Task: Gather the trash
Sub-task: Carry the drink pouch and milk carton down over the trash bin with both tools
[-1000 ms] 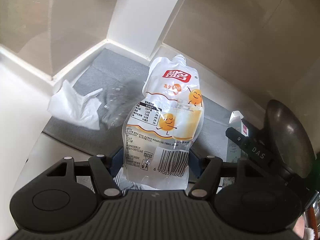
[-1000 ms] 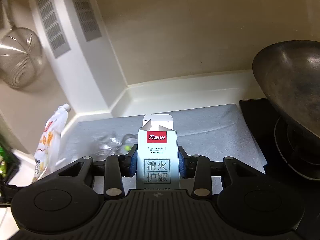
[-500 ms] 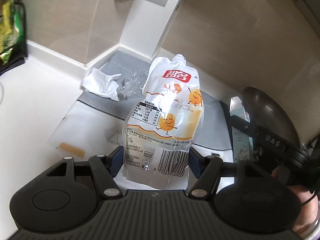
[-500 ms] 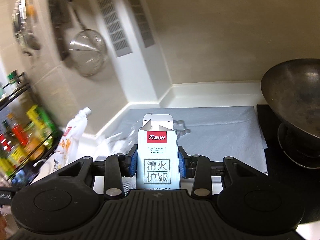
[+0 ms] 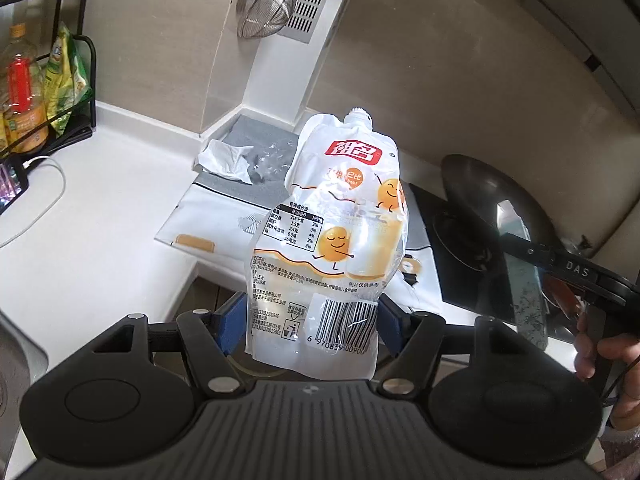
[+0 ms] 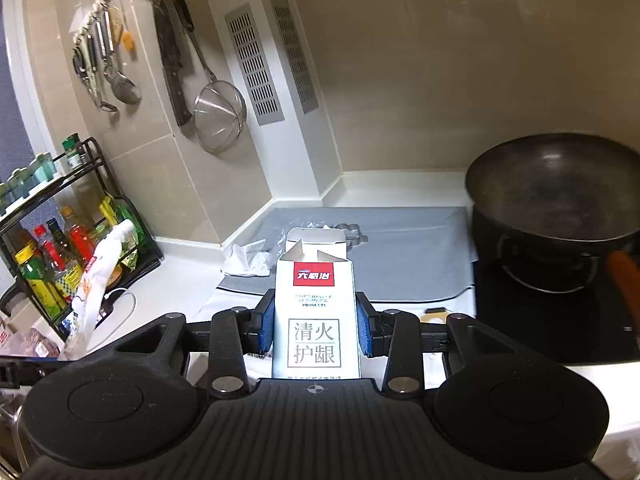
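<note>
Both hands are full of trash.
Your left gripper (image 5: 310,322) squeezes the floppy white drink pouch (image 5: 328,240); your right gripper (image 6: 316,330) squeezes the open white paper box (image 6: 316,312). Next, find a bin.

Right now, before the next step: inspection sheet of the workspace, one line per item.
Surface: white counter with a grey mat in the corner.
Job's things: spouted drink pouch upright in the left gripper; opened white carton upright in the right gripper.
Clutter: crumpled white tissue and clear plastic wrapper lying on the mat.
Grippers: both shut on their items, blue fingers pressing the carton's sides.
Cables: white cable looping across the counter at left.
Surroundings: dark wok on the black hob, bottle rack, strainer and utensils hung on the tiled wall.
</note>
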### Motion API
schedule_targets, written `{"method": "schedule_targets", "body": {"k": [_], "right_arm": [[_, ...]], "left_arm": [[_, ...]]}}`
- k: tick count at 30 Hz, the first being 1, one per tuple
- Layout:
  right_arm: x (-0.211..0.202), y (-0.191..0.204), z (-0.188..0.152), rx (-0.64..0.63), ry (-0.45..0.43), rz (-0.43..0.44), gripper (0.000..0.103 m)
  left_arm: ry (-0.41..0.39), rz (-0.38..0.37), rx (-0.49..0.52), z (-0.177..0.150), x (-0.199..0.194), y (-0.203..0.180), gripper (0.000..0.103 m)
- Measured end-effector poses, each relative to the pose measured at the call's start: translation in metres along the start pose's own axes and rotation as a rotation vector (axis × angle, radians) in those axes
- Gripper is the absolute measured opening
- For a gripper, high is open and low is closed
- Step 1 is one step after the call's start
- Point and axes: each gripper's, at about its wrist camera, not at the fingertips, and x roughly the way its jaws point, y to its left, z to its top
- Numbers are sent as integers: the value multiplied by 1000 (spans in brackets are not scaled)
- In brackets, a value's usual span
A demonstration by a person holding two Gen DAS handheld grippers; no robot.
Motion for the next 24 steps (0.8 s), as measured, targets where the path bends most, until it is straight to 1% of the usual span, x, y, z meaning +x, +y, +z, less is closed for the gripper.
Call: {"method": "schedule_targets", "body": {"k": [3, 7, 10, 12, 14, 16, 18, 21, 24], "right_arm": [[-25, -5, 0, 30, 7, 39, 41], [-49, -10, -1, -30, -9, 95, 41], [-57, -21, -2, -60, -12, 162, 41], [-61, -34, -5, -63, 9, 193, 41], [-64, -50, -10, -62, 51, 212, 42], [-67, -67, -20, -70, 93, 230, 42], [-64, -82, -32, -78, 139, 227, 42], [-49, -98, -55, -75, 226, 237, 42], [-28, -102, -82, -78, 318, 247, 42]], "left_arm": [[-47, 31, 20, -12, -25, -9, 72], [-91, 77, 0, -32, -53, -25, 72], [-113, 149, -21, -53, -61, -42, 72], [-108, 202, -52, -68, -60, -54, 72], [-77, 235, -104, -84, -53, -65, 72], [-31, 242, -155, -102, -43, -71, 72], [26, 276, -175, -121, -28, -80, 72], [114, 316, -207, -152, -7, -84, 72], [207, 367, -233, -185, 20, -74, 72]]}}
